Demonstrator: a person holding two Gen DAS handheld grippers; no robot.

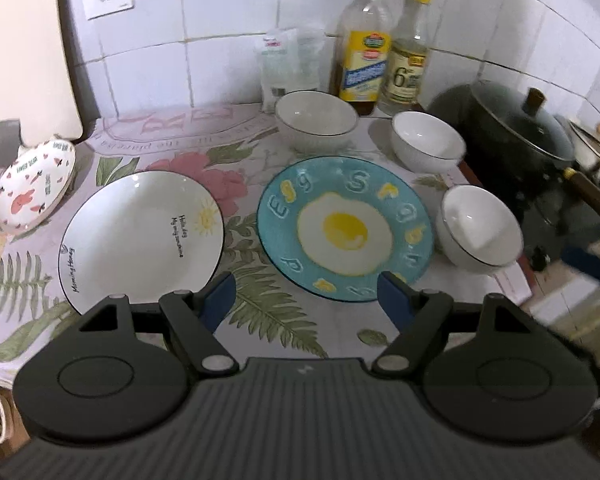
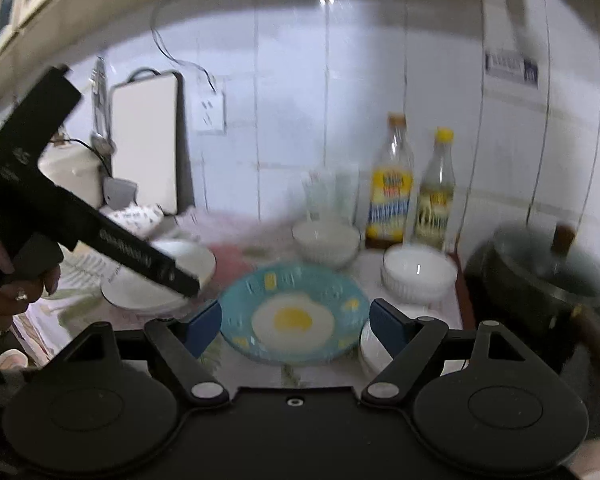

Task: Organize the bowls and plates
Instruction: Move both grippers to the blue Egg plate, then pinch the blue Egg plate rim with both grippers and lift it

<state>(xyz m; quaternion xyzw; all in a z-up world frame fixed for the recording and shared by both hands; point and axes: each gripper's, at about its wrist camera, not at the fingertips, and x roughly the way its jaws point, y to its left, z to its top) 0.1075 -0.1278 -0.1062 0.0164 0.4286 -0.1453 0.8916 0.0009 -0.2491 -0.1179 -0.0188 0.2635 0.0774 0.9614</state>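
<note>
Centrally, blue plate (image 1: 346,228) with fried-egg print, raised letters round rim.

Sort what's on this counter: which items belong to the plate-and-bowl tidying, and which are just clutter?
Job items: white plate, blue egg plate, patterned dish, three white bowls.

Lying about: two bottles, plastic bag, lidded pot, cutting board.
</note>
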